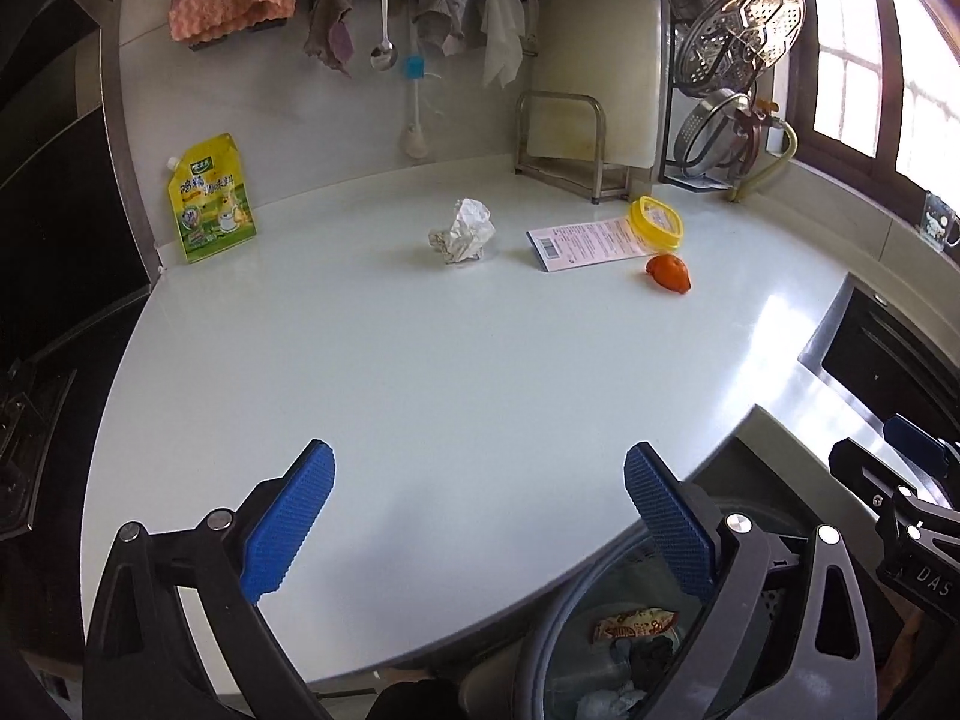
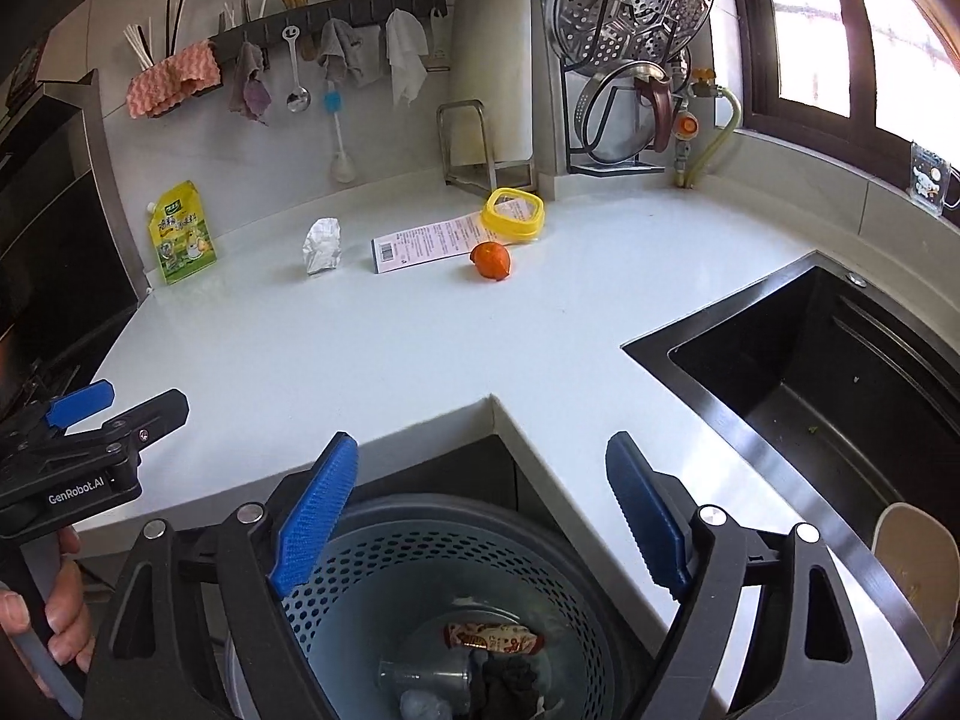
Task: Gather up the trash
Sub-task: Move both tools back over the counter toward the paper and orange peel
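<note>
On the white counter (image 1: 420,360) lie a crumpled white paper ball (image 1: 463,231) (image 2: 323,246), a pink printed slip (image 1: 585,243) (image 2: 429,243), an orange peel piece (image 1: 668,273) (image 2: 491,261) and a yellow lid (image 1: 655,222) (image 2: 513,215). A grey-blue perforated trash bin (image 2: 456,588) (image 1: 570,630) stands below the counter edge, holding a snack wrapper (image 2: 492,637) and other scraps. My left gripper (image 1: 480,516) is open and empty over the counter's near edge. My right gripper (image 2: 480,510) is open and empty above the bin.
A yellow seasoning pouch (image 1: 211,198) (image 2: 180,233) stands at the back left. A black sink (image 2: 840,384) lies to the right. A metal rack (image 1: 570,144), hanging cloths and utensils (image 1: 384,18), and pot lids (image 2: 630,0) line the back wall.
</note>
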Action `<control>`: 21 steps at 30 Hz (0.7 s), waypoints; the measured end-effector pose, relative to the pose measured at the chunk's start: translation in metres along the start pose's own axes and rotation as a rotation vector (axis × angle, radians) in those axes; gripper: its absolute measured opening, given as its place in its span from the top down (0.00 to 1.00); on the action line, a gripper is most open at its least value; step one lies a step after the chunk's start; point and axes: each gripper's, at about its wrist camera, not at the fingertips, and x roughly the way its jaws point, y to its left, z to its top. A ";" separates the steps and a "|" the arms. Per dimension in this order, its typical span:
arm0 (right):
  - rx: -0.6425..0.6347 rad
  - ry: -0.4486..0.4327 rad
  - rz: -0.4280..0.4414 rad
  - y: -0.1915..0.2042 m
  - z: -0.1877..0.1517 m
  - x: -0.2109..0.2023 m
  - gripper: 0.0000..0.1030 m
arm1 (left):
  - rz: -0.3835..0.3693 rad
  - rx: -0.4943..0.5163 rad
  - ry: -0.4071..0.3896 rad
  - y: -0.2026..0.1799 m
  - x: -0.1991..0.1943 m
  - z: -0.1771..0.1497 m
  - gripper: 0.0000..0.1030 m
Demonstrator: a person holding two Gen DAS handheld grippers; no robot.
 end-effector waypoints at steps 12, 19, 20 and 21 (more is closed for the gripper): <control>-0.084 0.019 -0.074 -0.003 0.083 0.080 0.19 | 0.063 -0.028 0.038 0.020 0.082 0.078 0.06; -0.103 0.144 -0.102 -0.001 0.115 0.146 0.19 | 0.118 -0.054 0.090 0.032 0.133 0.104 0.06; -0.103 0.163 -0.105 -0.001 0.117 0.155 0.19 | 0.117 -0.059 0.098 0.033 0.139 0.106 0.06; -0.101 0.182 -0.106 -0.001 0.119 0.164 0.19 | 0.118 -0.062 0.108 0.035 0.145 0.108 0.06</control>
